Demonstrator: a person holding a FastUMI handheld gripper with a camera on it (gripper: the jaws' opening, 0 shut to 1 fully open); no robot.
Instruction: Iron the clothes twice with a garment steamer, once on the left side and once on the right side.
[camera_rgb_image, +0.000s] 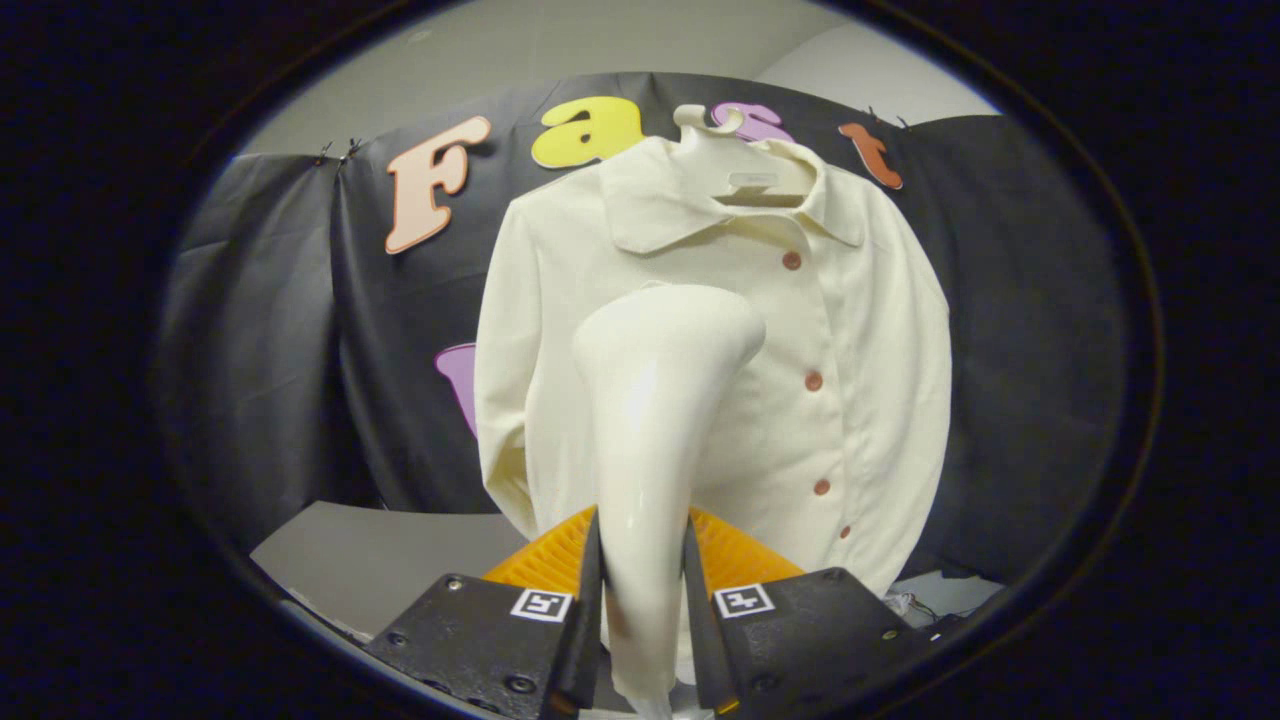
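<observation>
A cream button-up shirt with reddish buttons hangs on a pale hanger against the black cloth wall. My gripper is shut on the handle of a cream garment steamer, both fingers pressing its sides. The steamer stands upright between the fingers, and its head lies over the shirt's left chest, left of the button row. Whether the head touches the fabric I cannot tell. The steamer hides part of the shirt's left front.
A grey table top lies below the shirt on the left. Some thin cables rest on the surface at the lower right. The black cloth wall stands behind everything, with a pale wall above it.
</observation>
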